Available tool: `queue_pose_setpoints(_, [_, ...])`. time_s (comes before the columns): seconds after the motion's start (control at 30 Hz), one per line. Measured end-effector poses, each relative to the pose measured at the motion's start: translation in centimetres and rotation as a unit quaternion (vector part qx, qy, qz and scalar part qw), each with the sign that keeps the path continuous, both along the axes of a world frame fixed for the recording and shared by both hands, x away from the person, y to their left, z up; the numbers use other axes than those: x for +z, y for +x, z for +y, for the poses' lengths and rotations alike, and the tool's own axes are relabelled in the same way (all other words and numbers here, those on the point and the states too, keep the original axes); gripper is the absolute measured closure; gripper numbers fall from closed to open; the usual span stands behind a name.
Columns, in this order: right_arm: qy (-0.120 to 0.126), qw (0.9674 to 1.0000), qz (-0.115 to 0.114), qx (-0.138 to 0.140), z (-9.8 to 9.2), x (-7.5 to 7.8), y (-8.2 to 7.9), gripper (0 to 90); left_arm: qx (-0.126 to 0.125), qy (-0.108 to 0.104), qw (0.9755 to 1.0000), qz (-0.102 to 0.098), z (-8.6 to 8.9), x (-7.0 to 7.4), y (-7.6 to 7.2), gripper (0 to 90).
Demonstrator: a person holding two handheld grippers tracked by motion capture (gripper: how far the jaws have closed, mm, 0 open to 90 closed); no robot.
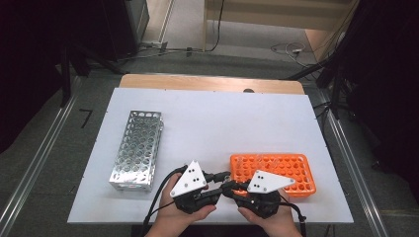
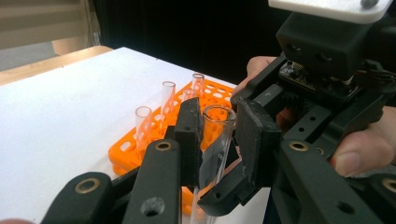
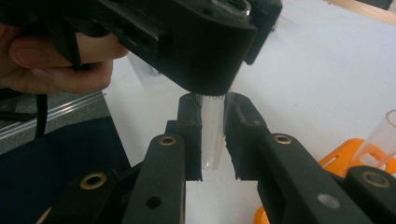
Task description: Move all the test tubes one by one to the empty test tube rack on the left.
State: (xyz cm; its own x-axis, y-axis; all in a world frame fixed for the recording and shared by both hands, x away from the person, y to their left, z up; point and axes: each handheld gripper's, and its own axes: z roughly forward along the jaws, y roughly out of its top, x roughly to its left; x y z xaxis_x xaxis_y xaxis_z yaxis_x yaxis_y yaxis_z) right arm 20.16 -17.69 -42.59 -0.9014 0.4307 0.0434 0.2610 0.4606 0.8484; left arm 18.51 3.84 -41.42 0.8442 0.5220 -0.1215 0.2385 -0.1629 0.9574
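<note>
Clear test tube [image 3: 212, 133] upright at the counter's [image 1: 207, 123] near edge, just left of the orange rack [image 1: 296, 170] | right tongs [image 3: 213, 137] clamped on its lower end | left tongs [image 2: 218, 135] around its open top (pads at the glass, grip unclear) | metal rack [image 1: 136, 148] well apart, left.
</note>
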Motion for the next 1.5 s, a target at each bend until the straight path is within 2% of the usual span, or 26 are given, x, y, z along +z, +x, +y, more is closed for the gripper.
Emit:
queue_pose_setpoints(0.33, [0.001,1.0000,0.002,0.002,0.0,-0.1,0.0,74.4,0.009,0.007,0.9999,-0.009,0.0,-0.1,0.0,75.7])
queue_pose_setpoints(0.57, [0.009,0.9999,0.004,-0.002,0.0,-0.1,0.1,73.2,0.011,-0.001,0.9999,-0.007,0.2,0.0,0.1,76.3])
queue_pose_setpoints(0.67, [0.017,0.9998,0.005,0.005,-0.2,0.0,0.2,62.1,0.014,-0.004,0.9999,-0.007,0.3,0.1,0.1,76.3])
queue_pose_setpoints(1.07, [0.034,0.9991,0.000,-0.025,-1.6,0.5,0.5,12.2,0.031,-0.013,0.9994,-0.010,1.5,0.6,0.4,76.4])
queue_pose_setpoints(1.1, [0.034,0.9991,0.000,-0.025,-1.6,0.5,0.5,12.2,0.033,-0.013,0.9993,-0.010,1.6,0.6,0.5,76.4])
queue_pose_setpoints(1.13, [0.041,0.9987,0.006,-0.030,-2.2,0.7,0.8,4.4,0.036,-0.016,0.9992,-0.009,1.8,0.7,0.5,76.4])
queue_pose_setpoints(1.17, [0.044,0.9985,0.007,-0.032,-2.4,0.7,0.9,0.8,0.037,-0.015,0.9991,-0.009,1.9,0.7,0.5,76.4])
queue_pose_setpoints(1.37, [0.068,0.9971,0.005,-0.035,-4.1,1.3,1.2,0.0,0.050,-0.019,0.9985,-0.013,2.8,1.1,0.7,76.4])
queue_pose_setpoints(1.5, [0.067,0.9965,-0.004,-0.048,-5.1,1.4,1.3,0.0,0.060,-0.021,0.9978,-0.015,3.7,1.4,0.9,76.4])
